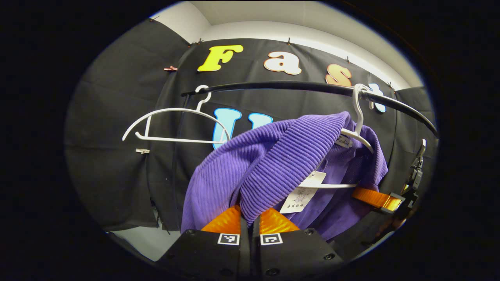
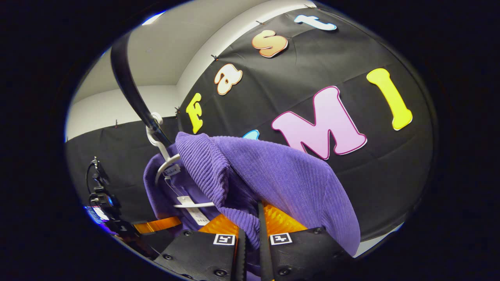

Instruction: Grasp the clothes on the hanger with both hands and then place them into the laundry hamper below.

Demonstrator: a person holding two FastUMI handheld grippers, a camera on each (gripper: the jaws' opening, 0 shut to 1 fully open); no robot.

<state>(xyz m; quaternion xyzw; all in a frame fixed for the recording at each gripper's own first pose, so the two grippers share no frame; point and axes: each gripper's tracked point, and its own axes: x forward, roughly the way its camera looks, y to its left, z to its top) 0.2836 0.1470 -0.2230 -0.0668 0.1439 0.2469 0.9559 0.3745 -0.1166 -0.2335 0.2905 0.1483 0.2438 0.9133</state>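
A purple ribbed sweater hangs on a white hanger from the black rail. My left gripper is shut on a fold of its collar and shoulder, the cloth pinched between both fingers. A white paper tag dangles inside the neck. In the right gripper view the same sweater is bunched up, and my right gripper is shut on its ribbed edge. The white hanger still hooks the rail. The other gripper shows at the far right of the left gripper view.
An empty white hanger hangs on the rail to the left of the sweater. The rack's black upright stands behind it. A strip of pale floor shows at the lower left. The other gripper and its cable sit at the lower left.
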